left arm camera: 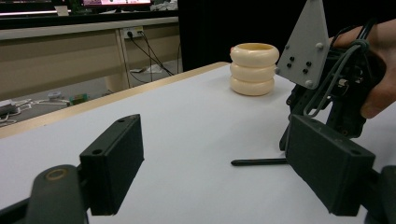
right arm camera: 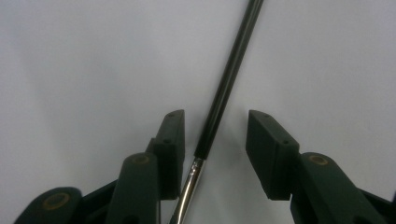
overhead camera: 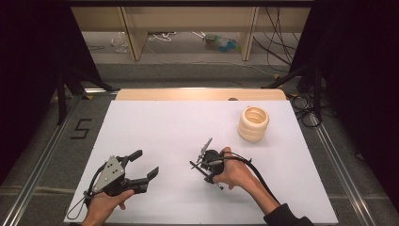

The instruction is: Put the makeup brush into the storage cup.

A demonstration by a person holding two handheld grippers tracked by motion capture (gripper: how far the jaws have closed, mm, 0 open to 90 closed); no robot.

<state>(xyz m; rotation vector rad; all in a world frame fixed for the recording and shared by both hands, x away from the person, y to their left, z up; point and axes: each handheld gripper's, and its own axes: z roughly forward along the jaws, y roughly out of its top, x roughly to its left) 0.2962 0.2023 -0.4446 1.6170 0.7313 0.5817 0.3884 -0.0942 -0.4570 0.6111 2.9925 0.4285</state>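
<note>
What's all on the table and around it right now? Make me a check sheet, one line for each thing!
Surface: white table sheet, flat, with a wooden strip along its far edge.
Job's things: a thin black brush with a silver metal collar lies flat on the sheet; a cream ringed holder stands upright, farther back and apart from it.
Clutter: nothing seen on the sheet.
Grippers: right gripper points down with the brush between its jaws, pads not touching it; left gripper is open, holding nothing.
Cables: a black cable trails along the right forearm.
Surroundings: wooden bench legs, loose wires and a plastic bottle on the floor beyond; black curtains on both sides.
</note>
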